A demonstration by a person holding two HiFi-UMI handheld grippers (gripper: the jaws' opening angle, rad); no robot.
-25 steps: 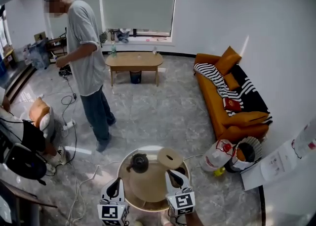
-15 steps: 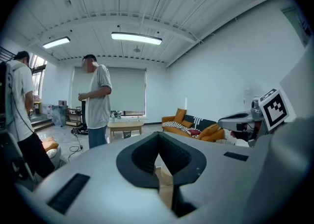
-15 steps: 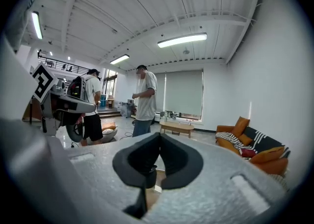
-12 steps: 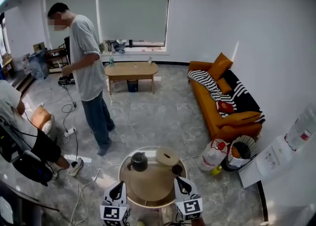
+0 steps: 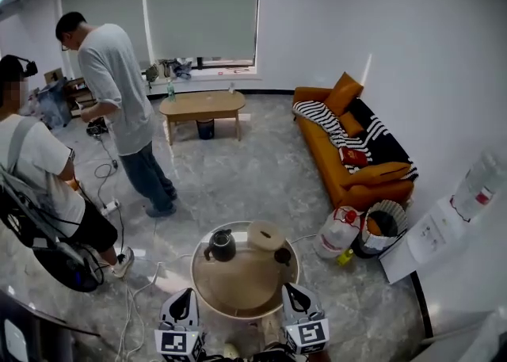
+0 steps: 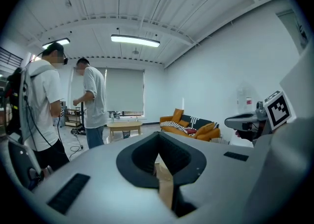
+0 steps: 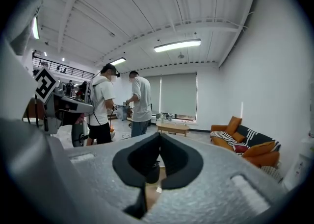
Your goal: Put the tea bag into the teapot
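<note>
Poking in, half cut off, left gripper [image 5: 185,295] and right gripper [image 5: 292,291], both clenched empty, one teapot [image 5: 221,245] on one round table [image 5: 238,283], tea bag maybe too small to see.

2 hand-held grippers [image 5: 181,303] [image 5: 297,299], 1 teapot [image 5: 221,245], 1 round table [image 5: 238,283], 2 people [image 5: 117,91] [image 5: 40,170], 1 sofa [image 5: 329,154]

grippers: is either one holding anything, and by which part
Nothing is held. The left gripper and the right gripper both have their jaws shut together, empty.

Grey left gripper [image 5: 184,297] and right gripper [image 5: 292,294], each with black padded jaws and a cube [image 5: 179,344] of black-and-white square markers.
</note>
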